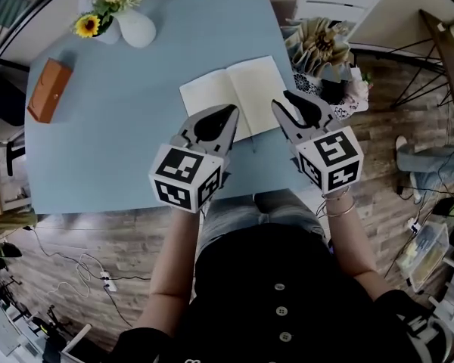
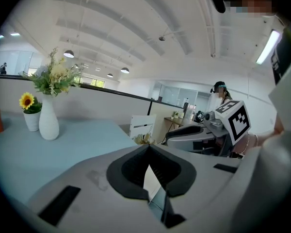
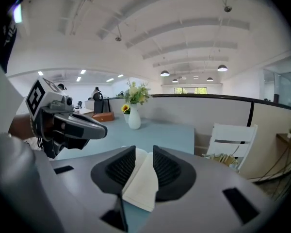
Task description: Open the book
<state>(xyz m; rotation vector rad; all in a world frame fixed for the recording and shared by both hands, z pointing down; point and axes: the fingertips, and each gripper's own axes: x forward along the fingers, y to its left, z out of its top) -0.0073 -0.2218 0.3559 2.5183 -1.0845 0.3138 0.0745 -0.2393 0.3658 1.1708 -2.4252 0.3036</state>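
Cream-paged book (image 1: 234, 97) already lies open flat near the front edge of the pale blue bench (image 1: 98, 142), my left claw (image 1: 231, 113) pressed together on nothing, my right claw (image 1: 280, 100) slightly spread and empty, so I'd just lift clear without snagging pages.

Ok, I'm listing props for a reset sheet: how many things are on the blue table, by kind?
Open book with white pages: 1
White ceramic vases holding flowers: 2
Orange rectangular box: 1
Total: 4
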